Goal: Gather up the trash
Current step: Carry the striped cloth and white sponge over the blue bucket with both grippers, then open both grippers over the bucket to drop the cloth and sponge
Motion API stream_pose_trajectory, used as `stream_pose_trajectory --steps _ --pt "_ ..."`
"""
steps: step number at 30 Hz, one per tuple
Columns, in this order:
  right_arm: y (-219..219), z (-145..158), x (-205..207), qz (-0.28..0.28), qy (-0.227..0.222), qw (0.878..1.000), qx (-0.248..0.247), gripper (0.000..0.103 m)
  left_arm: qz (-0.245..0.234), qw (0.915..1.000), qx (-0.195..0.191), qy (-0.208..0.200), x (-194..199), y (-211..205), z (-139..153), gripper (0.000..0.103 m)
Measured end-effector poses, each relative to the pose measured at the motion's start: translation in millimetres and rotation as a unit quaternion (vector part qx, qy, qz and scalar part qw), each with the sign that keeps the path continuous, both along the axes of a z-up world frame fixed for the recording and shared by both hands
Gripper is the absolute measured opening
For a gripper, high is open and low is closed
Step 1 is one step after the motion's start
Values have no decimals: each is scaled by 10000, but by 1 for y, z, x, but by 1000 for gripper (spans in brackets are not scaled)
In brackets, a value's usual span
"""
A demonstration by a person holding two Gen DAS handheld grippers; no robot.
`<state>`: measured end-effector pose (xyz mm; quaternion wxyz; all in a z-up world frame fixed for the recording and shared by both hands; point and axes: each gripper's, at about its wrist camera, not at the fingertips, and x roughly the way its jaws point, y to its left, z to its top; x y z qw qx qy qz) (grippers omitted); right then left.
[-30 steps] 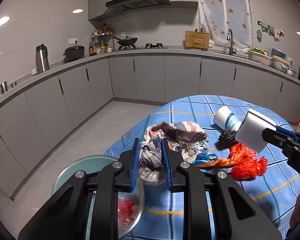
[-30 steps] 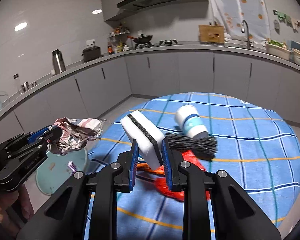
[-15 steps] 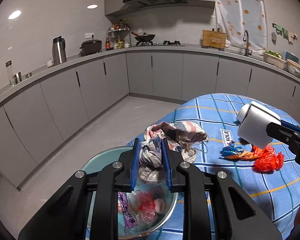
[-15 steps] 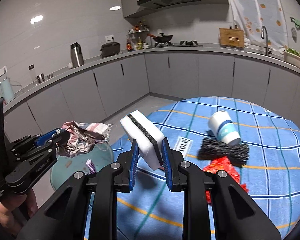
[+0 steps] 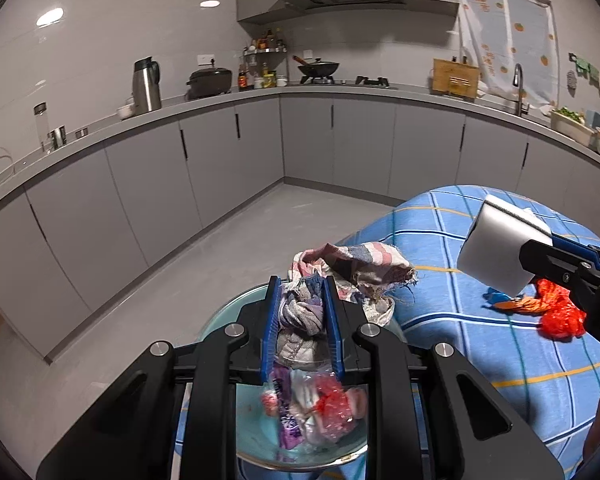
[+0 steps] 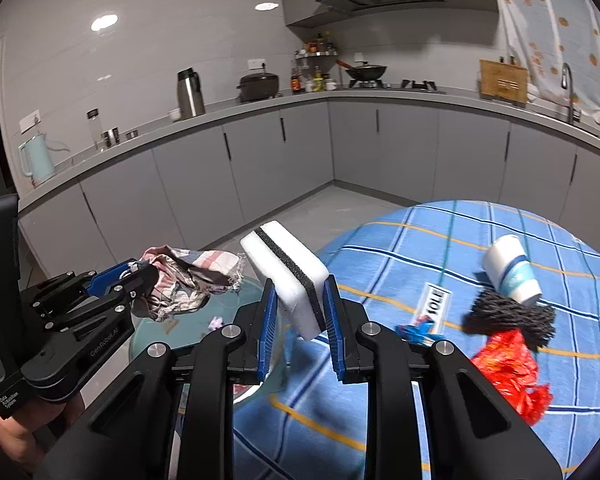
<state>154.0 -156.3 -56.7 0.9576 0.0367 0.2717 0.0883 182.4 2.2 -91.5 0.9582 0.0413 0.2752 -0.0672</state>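
Note:
My left gripper (image 5: 302, 300) is shut on a crumpled striped rag (image 5: 352, 266), which hangs over a pale green trash bin (image 5: 220, 320) beside the table. Wrappers and red plastic (image 5: 324, 404) lie inside the bin. My right gripper (image 6: 298, 304) is shut on a white sponge with a black stripe (image 6: 284, 264), held above the table's left edge. In the right wrist view the left gripper (image 6: 140, 276) with the rag (image 6: 188, 276) is at the left, over the bin (image 6: 236, 300). In the left wrist view the sponge (image 5: 500, 248) and right gripper (image 5: 524, 256) show at the right.
On the blue checked tablecloth (image 6: 480, 248) lie a white and blue paper cup (image 6: 512, 276), a black net scrub (image 6: 508, 320), a red plastic bag (image 6: 508, 368) and a small blue wrapper (image 6: 414, 328). Grey kitchen cabinets (image 5: 340, 144) ring the room across an open floor (image 5: 220, 248).
Both grippers have swung left with their loads. The bin now sits right under the rag, and the table items have slid to the right in both views.

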Motion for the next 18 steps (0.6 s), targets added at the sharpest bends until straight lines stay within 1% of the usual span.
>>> stream_pose_trajectory --steps 8,13,18 --pt "19 -2 8 199 33 9998 -28 24 181 9998 -5 20 3 21 -1 22" --pt "27 -3 11 293 64 9995 -45 24 239 9997 4 42 2 27 -4 22" --pt "40 -9 17 454 157 9988 -105 25 307 9994 24 152 7 29 -10 22"
